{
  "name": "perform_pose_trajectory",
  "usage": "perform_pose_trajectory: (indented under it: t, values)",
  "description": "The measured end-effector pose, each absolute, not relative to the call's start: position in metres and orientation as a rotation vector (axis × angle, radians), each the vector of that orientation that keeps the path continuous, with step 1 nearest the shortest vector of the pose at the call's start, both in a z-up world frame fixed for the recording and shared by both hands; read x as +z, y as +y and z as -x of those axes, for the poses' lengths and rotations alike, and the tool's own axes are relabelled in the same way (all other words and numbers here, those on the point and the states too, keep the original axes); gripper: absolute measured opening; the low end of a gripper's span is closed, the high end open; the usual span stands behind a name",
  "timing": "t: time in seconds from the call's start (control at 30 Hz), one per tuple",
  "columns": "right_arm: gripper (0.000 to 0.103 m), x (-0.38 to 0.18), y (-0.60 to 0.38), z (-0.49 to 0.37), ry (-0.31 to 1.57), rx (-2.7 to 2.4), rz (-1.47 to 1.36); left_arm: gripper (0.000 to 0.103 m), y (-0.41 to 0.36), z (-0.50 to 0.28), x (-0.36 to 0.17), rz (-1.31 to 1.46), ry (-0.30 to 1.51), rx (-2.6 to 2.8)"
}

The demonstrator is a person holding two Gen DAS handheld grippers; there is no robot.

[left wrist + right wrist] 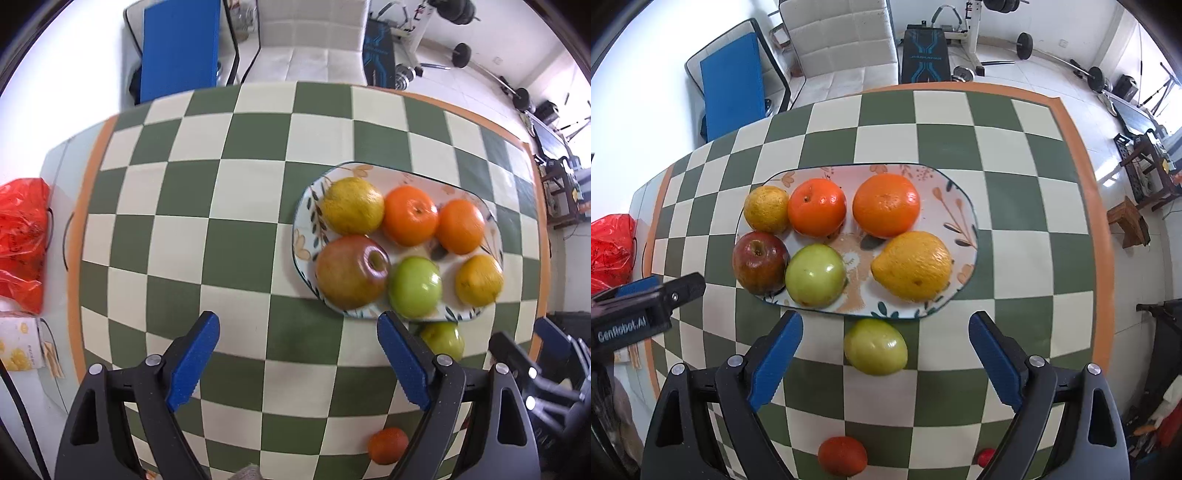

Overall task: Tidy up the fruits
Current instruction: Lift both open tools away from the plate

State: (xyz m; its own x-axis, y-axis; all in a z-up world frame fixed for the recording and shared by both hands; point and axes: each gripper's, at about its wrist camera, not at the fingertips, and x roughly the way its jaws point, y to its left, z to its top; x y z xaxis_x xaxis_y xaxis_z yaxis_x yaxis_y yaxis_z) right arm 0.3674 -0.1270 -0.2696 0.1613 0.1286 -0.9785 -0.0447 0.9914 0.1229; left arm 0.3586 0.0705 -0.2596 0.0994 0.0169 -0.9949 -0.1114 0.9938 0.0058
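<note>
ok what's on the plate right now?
Six fruits sit on the plate: a red apple, a green apple, two oranges, two yellow citrus. The fruits hide most of the plate's floral pattern. Another green apple is on the cloth.

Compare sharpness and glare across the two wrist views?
Left wrist: motion blur smears the plate and fruit, notably the green apple. Right wrist: crisper, with window highlights on its green apple; both show heavy fisheye bending of the checkered cloth.

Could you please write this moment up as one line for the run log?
left gripper: open, empty | right gripper: open, over green apple | plate: six fruits | off plate: green apple, small orange fruit
</note>
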Motion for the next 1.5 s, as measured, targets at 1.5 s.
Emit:
perform_pose_trajectory:
  t: [1.5]
  values:
    - [0.096,-0.194,-0.258,-0.272,1.277,0.010,-0.355,0.101,-0.002,-0.266,-0.184,-0.032,1.273,0.057]
